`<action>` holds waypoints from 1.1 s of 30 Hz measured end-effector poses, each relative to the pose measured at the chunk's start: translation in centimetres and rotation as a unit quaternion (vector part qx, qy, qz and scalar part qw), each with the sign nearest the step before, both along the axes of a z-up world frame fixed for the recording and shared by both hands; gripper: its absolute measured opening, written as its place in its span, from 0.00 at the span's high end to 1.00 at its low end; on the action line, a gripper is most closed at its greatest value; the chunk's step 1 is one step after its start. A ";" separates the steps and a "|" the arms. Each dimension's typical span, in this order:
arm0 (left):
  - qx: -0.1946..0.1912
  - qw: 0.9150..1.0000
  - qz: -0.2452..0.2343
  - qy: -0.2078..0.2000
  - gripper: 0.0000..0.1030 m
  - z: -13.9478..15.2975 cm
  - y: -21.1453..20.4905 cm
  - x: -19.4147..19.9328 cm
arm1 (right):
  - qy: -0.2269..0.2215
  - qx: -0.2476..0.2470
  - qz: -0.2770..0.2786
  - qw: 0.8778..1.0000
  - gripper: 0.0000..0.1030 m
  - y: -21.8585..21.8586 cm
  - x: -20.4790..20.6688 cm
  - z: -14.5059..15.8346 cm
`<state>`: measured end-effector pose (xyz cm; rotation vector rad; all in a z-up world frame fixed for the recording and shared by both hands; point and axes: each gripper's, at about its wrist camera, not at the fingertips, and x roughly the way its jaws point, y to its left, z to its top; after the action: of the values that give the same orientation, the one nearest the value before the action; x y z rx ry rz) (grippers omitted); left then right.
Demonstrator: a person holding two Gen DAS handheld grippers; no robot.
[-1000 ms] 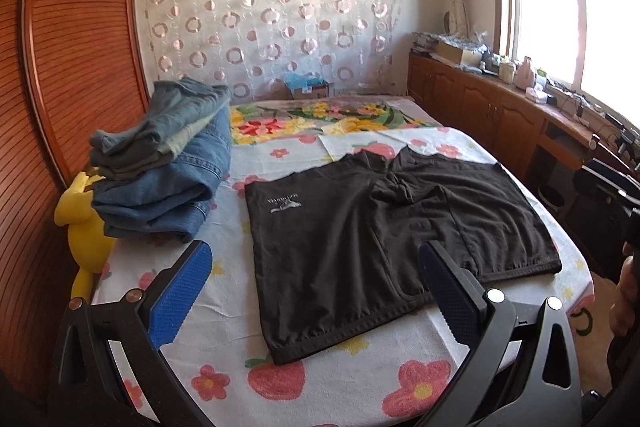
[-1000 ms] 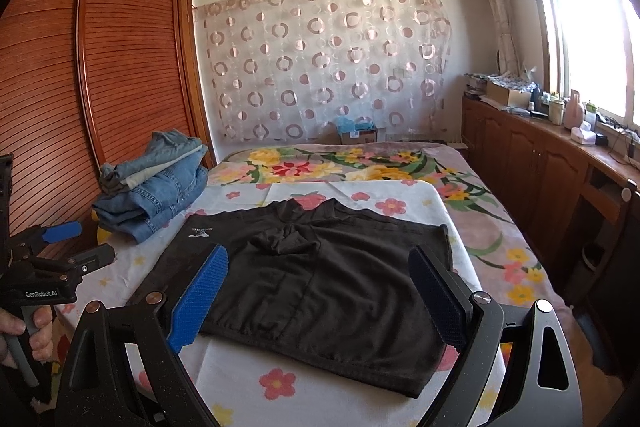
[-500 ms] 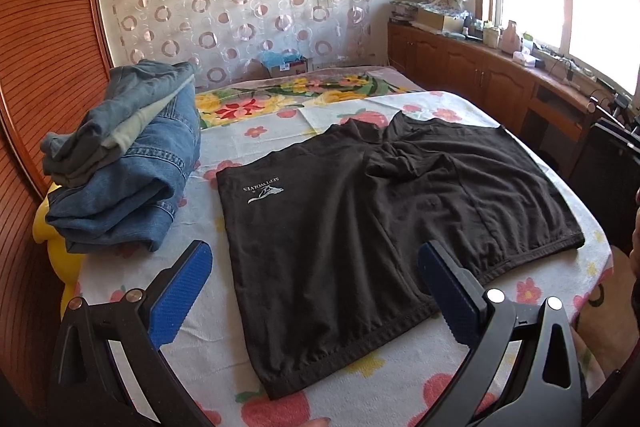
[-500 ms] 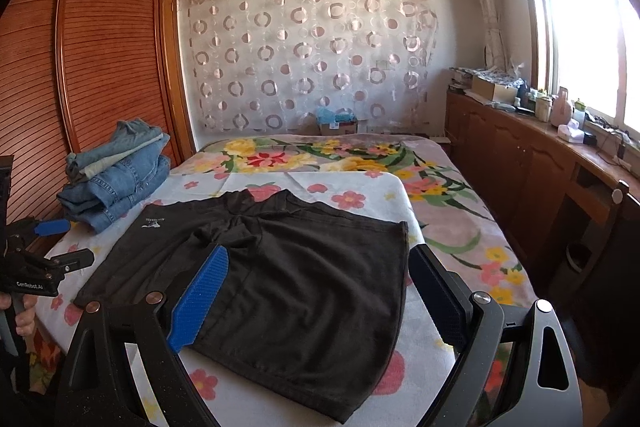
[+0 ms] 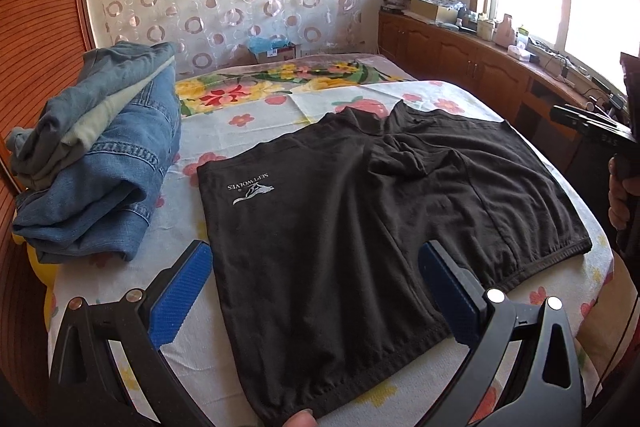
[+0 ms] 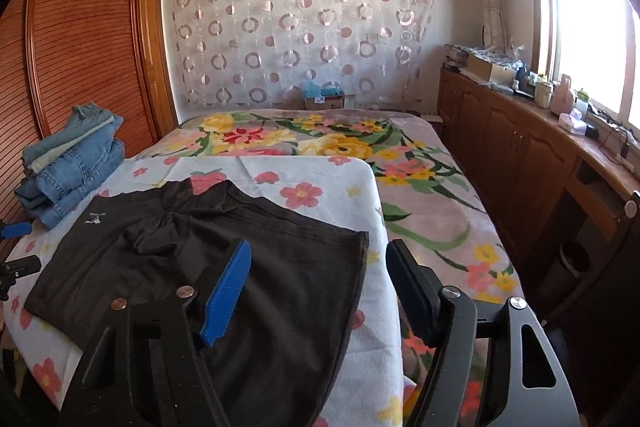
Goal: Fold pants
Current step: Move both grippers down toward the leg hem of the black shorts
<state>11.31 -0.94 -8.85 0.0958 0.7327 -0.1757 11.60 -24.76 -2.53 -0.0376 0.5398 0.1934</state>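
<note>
Black shorts [image 5: 384, 227] lie flat on the white flower-print sheet [image 5: 248, 119] over the bed, waistband toward the near edge, crotch bunched. White logo on one leg reads "SEPTWOLVES", upside down from here. Against a second ago, the shorts fill more of the left wrist view and sit lower in it; in the right wrist view they have slid left.

Left gripper [image 5: 316, 267]: jaws spread wide, over the waistband, pinching nothing. Right gripper [image 6: 320, 267]: jaws closing, narrower than before, with the shorts' right edge below the gap and nothing between the pads.

Folded jeans stack [image 5: 96, 163] left of the shorts, apart. Wooden wardrobe [image 6: 80, 59] behind.
</note>
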 end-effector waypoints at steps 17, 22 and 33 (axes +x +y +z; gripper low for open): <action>-0.016 1.000 0.001 0.027 0.00 -2.6 1.0 -0.3 | 0.148 0.024 -0.005 0.989 0.87 -0.6 8.6 -0.6; -0.018 0.999 0.005 0.030 0.00 -2.8 1.5 -0.8 | 0.126 -0.006 -0.032 0.991 0.97 -0.7 9.2 1.1; -0.026 0.999 0.021 0.038 0.00 -3.0 3.6 -2.1 | 0.106 -0.043 -0.021 0.993 0.72 1.7 6.4 2.1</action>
<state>9.16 2.64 -11.85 0.0238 0.8046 -0.1600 17.98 -23.08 -0.47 -0.0908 0.7597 0.1343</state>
